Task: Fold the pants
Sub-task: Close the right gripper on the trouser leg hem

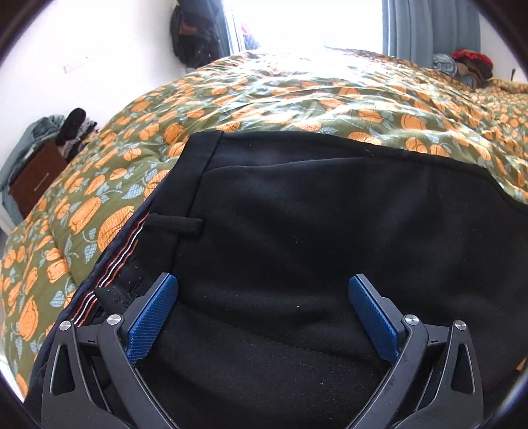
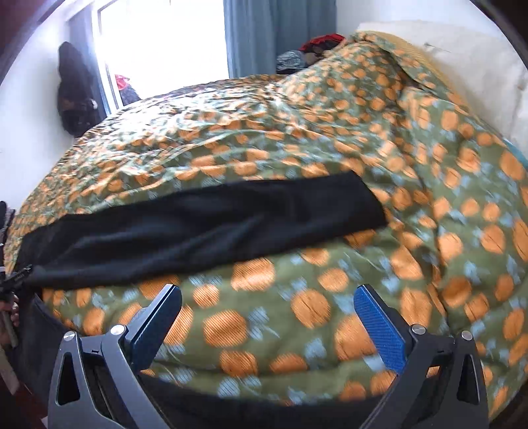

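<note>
Both views are lit by strong daylight from a window [image 1: 297, 23] at the far side of the bed, and the window is blown out to plain white in each. Glare is spread over the far part of the quilt [image 1: 330, 76], where its pattern is washed out. The black pants [image 1: 313, 214] are rendered so dark that little fold detail is kept. The left wrist view is sharp throughout. The right wrist view is smeared by motion blur, most strongly across the near quilt, while the gripper [image 2: 267, 313] fingers are kept crisp. Heavy fisheye bending is seen, and the corners are cut off by a dark vignette.
</note>
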Demonstrator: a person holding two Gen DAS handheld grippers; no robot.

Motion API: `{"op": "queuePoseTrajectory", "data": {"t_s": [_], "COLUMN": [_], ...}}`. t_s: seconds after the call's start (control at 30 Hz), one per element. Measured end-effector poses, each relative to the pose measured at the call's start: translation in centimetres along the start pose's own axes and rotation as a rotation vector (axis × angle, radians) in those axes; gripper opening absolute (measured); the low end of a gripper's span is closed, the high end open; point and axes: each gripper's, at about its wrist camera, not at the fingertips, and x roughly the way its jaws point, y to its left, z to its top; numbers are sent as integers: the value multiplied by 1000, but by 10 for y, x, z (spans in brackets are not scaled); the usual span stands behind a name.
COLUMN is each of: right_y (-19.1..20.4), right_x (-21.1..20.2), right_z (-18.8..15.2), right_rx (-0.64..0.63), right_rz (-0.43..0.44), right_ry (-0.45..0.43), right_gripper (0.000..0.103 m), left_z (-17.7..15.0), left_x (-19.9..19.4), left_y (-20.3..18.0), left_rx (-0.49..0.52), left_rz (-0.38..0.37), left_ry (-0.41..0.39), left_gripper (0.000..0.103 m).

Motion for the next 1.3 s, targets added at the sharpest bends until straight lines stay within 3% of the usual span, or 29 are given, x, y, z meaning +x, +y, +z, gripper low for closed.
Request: {"op": "queuePoseTrajectory", "data": {"t_s": [0.1,0.2,0.33,0.53,0.57,0.7,0.77,0.87,0.97,1.03,1.07,1.17,1.3], "right_y": [19,20,-37,-177,-194,-235,-244,-237,-219,-211,-209,-201,-169], "right_x": [73,135,161,120,108,77,81,93,115,126,126,112,55], "right_z": [34,41,40,50,53,48,48,60,73,76,73,72,63], "right_rx": [13,-3,-61,151,199,435,485,445,325,258,228,154,-6], "right_rz": [183,193,11,-287,-278,-23,2,5,-39,-79,-112,-139,-44], "right_ry": [113,245,257,198,166,49,60,67,151,204,224,201,105], "right_gripper": [103,100,98,97,97,97,97,96,72,42,37,7,6], "left_z": [-2,-3,-4,-4,-4,-4,-4,-4,-4,-4,-4,-3,-3], "left_x": [1,1,3,4,5,5,5,5,5,5,6,6,6], "left_y": [-1,-3,-4,-5,-5,-5,-5,-5,-5,-6,-6,-6,-6], "left_rx": [4,9,7,8,8,9,9,9,10,10,11,11,12], "left_rz": [7,17,16,21,21,23,24,25,25,27,28,29,31], "left_ry": [-10,-16,-25,-31,-32,-33,-33,-33,-33,-32,-32,-33,-32], "left_gripper": [102,102,102,102,102,102,102,102,102,102,102,102,102]}}
